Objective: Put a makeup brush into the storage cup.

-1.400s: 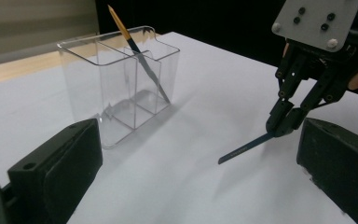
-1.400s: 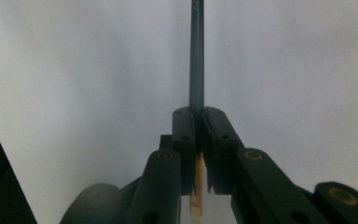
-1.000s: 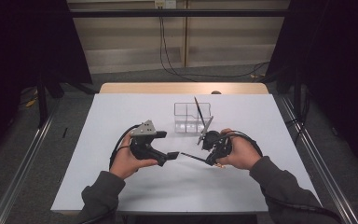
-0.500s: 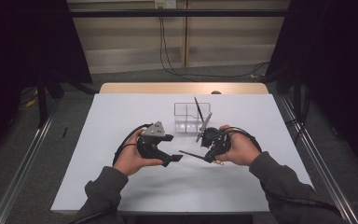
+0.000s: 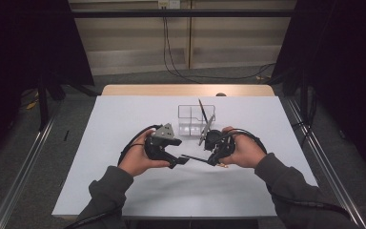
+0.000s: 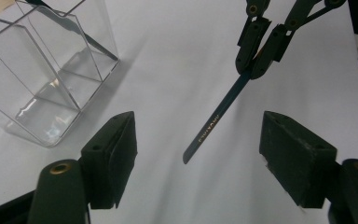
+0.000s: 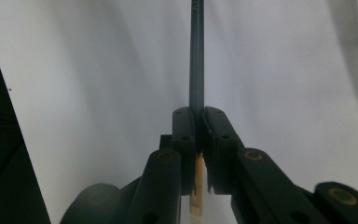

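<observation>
Since a second ago our left gripper [image 6: 198, 158] has been closing, pencil [image 6: 216, 122] tip between its jaws, untouched. Right gripper [image 7: 196, 122] clamps it above mid-counter [image 5: 124, 119]; its lettering's unreadable.

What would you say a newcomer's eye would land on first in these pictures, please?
Probably the dark pencil held out level over the white table, clamped at one end by the right gripper. Its free tip pokes between the jaws of the left gripper, which have just been closing but do not touch it. Behind them stands a clear plastic holder with another dark pencil leaning in it.
</observation>
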A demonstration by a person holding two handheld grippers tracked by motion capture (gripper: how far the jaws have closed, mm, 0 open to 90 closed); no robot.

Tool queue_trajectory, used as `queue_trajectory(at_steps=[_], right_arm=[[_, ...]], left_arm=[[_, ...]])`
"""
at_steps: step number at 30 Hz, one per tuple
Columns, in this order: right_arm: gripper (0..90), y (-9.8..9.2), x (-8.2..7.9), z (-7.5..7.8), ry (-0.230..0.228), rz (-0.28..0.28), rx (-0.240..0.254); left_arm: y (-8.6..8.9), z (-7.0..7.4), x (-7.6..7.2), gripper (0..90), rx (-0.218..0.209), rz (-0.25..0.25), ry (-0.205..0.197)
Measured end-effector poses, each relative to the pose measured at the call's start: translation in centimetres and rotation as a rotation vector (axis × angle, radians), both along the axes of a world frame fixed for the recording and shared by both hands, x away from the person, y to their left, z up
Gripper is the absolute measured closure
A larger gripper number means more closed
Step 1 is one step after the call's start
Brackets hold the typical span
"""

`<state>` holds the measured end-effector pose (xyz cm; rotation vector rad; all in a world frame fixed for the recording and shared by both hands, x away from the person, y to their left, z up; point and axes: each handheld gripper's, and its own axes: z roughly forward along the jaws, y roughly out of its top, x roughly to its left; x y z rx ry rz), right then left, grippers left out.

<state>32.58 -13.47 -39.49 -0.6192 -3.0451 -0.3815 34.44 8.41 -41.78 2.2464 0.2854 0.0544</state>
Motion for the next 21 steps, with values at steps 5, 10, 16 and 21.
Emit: queue_trajectory(at_steps=[5, 10, 16, 21], right_arm=[[84.3, 0.1, 0.0, 0.2, -0.011, 0.022, -0.012], [84.2, 0.5, -0.1, 0.2, -0.009, 0.020, -0.004], [84.2, 0.3, -0.1, 0.4, -0.014, 0.016, -0.005], [84.2, 0.0, -0.1, 0.5, -0.018, 0.032, -0.013]], left_arm=[[-0.3, 0.2, 0.1, 38.9, 0.017, -0.014, 0.023], [-0.5, 0.6, 0.3, 44.0, 0.041, -0.043, 0.007], [-1.2, 0.5, 0.2, 47.7, 0.067, -0.083, -0.007], [-1.9, 0.5, 0.2, 50.7, 0.099, -0.118, -0.016]])
